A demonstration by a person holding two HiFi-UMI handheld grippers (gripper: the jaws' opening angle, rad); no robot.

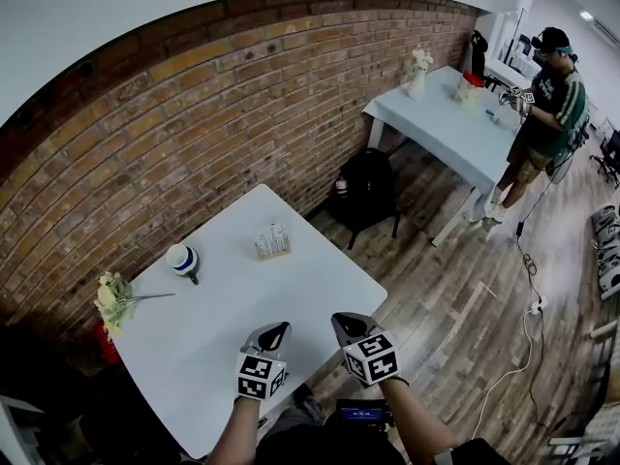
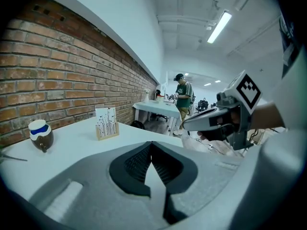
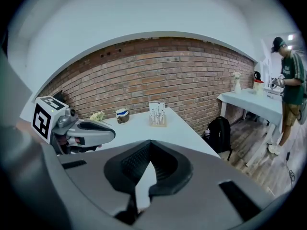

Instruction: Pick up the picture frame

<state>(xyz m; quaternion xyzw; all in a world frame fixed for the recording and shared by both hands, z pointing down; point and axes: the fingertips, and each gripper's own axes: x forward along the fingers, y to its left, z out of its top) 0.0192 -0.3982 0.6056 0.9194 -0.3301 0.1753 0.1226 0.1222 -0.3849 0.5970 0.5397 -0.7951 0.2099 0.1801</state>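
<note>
The picture frame point(image 1: 273, 241), a small wooden stand holding a white card with thin plant drawings, stands upright near the far edge of the white table point(image 1: 291, 289). It shows at the left in the left gripper view point(image 2: 106, 123) and at centre in the right gripper view point(image 3: 157, 114). My left gripper point(image 1: 278, 329) hovers over the table's near edge, shut and empty. Just to its right, my right gripper point(image 1: 341, 322) is also shut with nothing in it. Both point toward the frame from well short of it.
A round white and blue pot point(image 1: 182, 260) and a bunch of pale flowers point(image 1: 114, 300) lie on the table's left. A brick wall point(image 1: 194, 114) runs behind. A black backpack point(image 1: 366, 190) sits on the floor beyond. A person point(image 1: 542, 114) stands at a second white table point(image 1: 455, 129).
</note>
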